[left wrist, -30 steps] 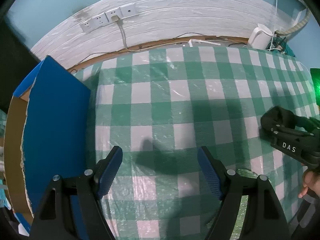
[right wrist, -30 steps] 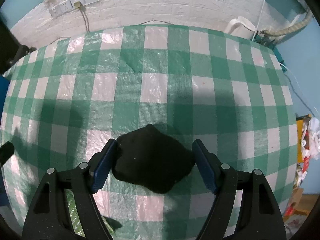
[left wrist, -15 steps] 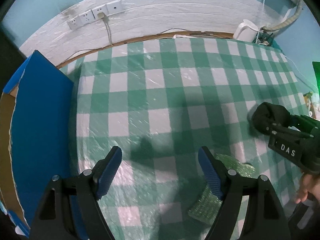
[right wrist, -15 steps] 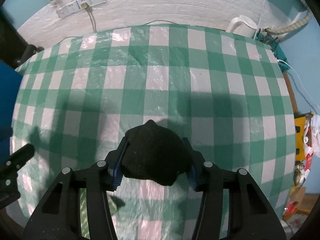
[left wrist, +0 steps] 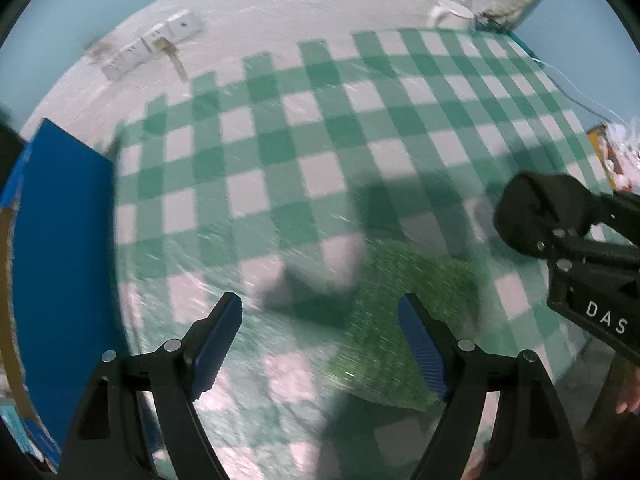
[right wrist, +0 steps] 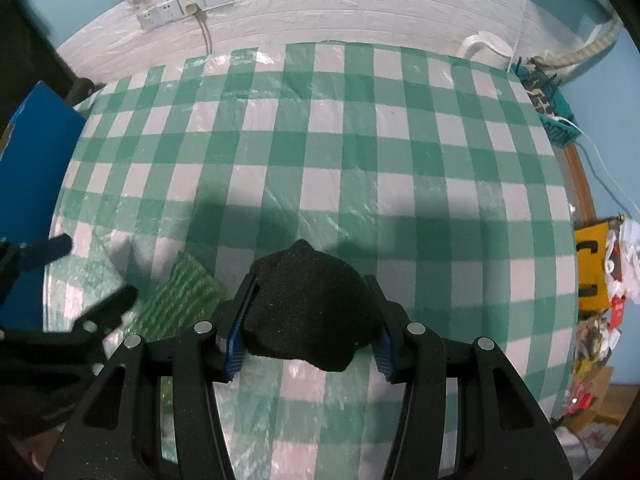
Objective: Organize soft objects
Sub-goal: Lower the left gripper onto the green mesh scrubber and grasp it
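**Right gripper clamping a black soft object above the checked table**

The right gripper (right wrist: 308,328) has its fingers pressed against both sides of the black soft object (right wrist: 308,312), near the table's (right wrist: 360,160) front edge. The left gripper (left wrist: 320,340) is spread wide, holding nothing, over a green cloth (left wrist: 400,320) toward the front-left.

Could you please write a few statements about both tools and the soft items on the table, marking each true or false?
1. The right tool is shut on the black soft object. True.
2. The left tool grips the green cloth. False: it is open, holding nothing.
3. The tablecloth is checked green and white. True.
4. The green cloth lies to the right of the black soft object. False: in the right wrist view it lies to the left.
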### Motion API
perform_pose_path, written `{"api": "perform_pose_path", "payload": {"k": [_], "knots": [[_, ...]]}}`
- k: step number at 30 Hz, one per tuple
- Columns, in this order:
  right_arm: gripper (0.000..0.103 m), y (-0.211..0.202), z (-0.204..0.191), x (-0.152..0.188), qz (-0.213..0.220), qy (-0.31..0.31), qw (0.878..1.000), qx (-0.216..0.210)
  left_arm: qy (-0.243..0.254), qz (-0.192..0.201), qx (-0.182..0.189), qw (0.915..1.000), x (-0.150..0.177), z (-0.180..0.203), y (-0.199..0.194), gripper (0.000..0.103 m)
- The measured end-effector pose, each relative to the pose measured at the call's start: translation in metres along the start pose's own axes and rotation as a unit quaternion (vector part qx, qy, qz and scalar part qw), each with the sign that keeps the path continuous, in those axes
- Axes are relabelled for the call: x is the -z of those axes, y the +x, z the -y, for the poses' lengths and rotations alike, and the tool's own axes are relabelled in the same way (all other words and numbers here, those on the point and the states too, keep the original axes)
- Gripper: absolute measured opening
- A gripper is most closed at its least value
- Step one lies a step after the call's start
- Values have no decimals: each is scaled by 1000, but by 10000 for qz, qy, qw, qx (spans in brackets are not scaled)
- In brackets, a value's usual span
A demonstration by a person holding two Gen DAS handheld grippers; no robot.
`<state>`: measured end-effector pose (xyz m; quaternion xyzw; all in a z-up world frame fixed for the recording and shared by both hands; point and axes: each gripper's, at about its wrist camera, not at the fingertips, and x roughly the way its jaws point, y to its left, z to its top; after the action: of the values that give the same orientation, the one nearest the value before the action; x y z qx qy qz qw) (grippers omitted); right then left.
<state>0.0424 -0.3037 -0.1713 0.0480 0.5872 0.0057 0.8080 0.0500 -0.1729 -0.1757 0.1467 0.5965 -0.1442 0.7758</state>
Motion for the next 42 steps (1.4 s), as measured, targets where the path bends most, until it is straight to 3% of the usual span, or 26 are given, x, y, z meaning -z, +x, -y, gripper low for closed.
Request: {"api": "perform_pose_path", "payload": {"k": [11,19,22,26,28,30,36,42], "knots": [[50,-10,15,15,94,138,9999,-7,177,-230,202,9994,7,32,16,86],[50,-8,19,17,76,154,9998,-73,341,-366,121,9987,10,43,32,86],[50,-7,19,16,83,150,9998,-89,289,-342,255,9987,11,43,36,83],[50,-6,16,16,79,99,9999,-114,164,-318,438,9984,10,37,35,69],[50,-7,14,16,82,72,9999,-122,159,-267,370,9988,9,35,33,54],[50,-9,13,15,109,47,9999,-114,158,-255,382,9988,7,32,30,26],[50,-19,6,14,253,-48,9996,-91,46,-88,337,9994,3,21,20,21],[50,-38,-4,11,504,-129,9986,-122,10,363,50,9993,3,17,-13,21]]}}
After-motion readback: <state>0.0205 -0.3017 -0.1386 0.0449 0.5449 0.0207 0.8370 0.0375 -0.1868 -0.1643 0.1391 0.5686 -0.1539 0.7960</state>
